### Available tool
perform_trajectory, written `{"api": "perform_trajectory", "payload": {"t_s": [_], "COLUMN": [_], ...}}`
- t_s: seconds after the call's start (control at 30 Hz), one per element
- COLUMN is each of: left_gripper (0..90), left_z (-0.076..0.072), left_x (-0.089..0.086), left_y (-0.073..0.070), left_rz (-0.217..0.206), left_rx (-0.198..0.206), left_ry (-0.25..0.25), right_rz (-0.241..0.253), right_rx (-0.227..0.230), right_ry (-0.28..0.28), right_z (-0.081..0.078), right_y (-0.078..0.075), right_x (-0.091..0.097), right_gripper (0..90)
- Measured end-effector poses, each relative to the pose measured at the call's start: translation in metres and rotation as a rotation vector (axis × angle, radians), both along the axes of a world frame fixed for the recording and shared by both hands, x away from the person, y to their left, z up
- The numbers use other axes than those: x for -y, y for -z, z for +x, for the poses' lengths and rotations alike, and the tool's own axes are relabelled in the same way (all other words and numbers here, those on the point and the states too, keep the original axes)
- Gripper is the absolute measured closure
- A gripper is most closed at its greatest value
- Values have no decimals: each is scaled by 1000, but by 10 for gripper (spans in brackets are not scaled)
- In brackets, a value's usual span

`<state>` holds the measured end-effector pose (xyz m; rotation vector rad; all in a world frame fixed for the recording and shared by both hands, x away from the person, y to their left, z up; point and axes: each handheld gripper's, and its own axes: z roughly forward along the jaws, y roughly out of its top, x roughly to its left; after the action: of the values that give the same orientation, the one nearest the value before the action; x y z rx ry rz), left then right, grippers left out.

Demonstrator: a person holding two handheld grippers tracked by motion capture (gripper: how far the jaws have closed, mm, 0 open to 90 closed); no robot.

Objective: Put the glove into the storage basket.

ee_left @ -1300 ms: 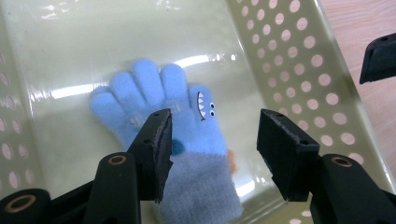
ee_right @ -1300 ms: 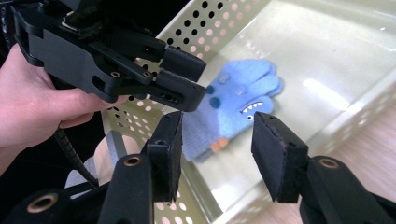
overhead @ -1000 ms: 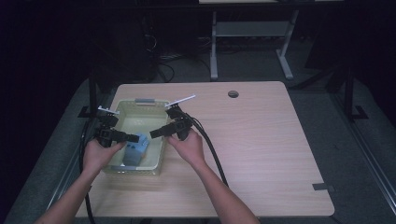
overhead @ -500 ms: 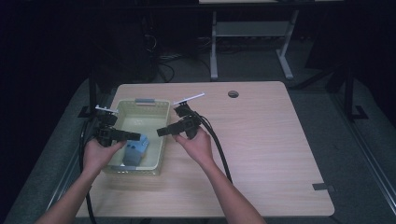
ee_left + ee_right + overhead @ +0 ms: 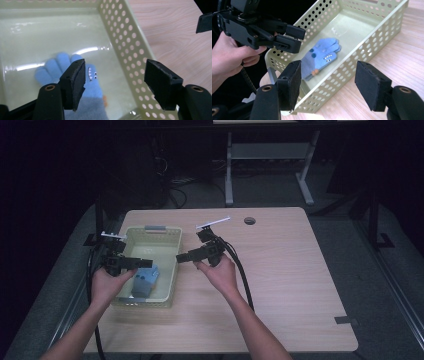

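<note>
A blue glove [image 5: 145, 279] with a toothy face lies flat on the floor of a pale green perforated basket [image 5: 173, 265]. My left gripper [image 5: 146, 264] hovers over the basket's left side, above the glove [image 5: 58, 65]. Its jaws have just been opening and stand open [image 5: 115, 72] with nothing between them. My right gripper [image 5: 180, 257] is just right of the basket, over the table, pointing left. Its jaws have also just been opening and stand open [image 5: 328, 75] and empty. In the right gripper view, the glove [image 5: 322, 57] lies beyond them in the basket [image 5: 374, 42], below the left gripper [image 5: 293, 38].
The basket [image 5: 125, 37] sits at the left of a light wooden table [image 5: 290, 270], which has a round cable hole [image 5: 249, 220] near its far edge. A black cable [image 5: 242, 275] trails from the right gripper across the table. Dark floor and a white desk frame lie beyond.
My right gripper has drawn back to the right, off the basket's rim and slightly up, its jaws wider. The left gripper stayed in place with jaws wider. The glove has not moved.
</note>
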<state>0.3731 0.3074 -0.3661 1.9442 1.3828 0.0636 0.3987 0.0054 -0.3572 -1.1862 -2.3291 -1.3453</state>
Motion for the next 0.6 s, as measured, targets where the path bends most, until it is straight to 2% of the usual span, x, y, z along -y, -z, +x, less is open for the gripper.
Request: {"api": "perform_trajectory", "payload": {"t_s": [0.17, 0.33, 0.6], "left_gripper": [298, 283, 281], "left_z": [-2, -3, -2], "left_x": [10, 23, 38], "left_y": [-7, -12, -11], "left_rz": [-35, -36, -65], "left_rx": [26, 43, 45], "left_ry": [17, 48, 60], "right_rz": [3, 0, 5], "right_rx": [4, 6, 15], "right_ry": [8, 18, 26], "right_z": [-1, -2, -4], "right_y": [-3, -5, -4], "right_x": [8, 18, 34], "right_gripper": [370, 360, 352]}}
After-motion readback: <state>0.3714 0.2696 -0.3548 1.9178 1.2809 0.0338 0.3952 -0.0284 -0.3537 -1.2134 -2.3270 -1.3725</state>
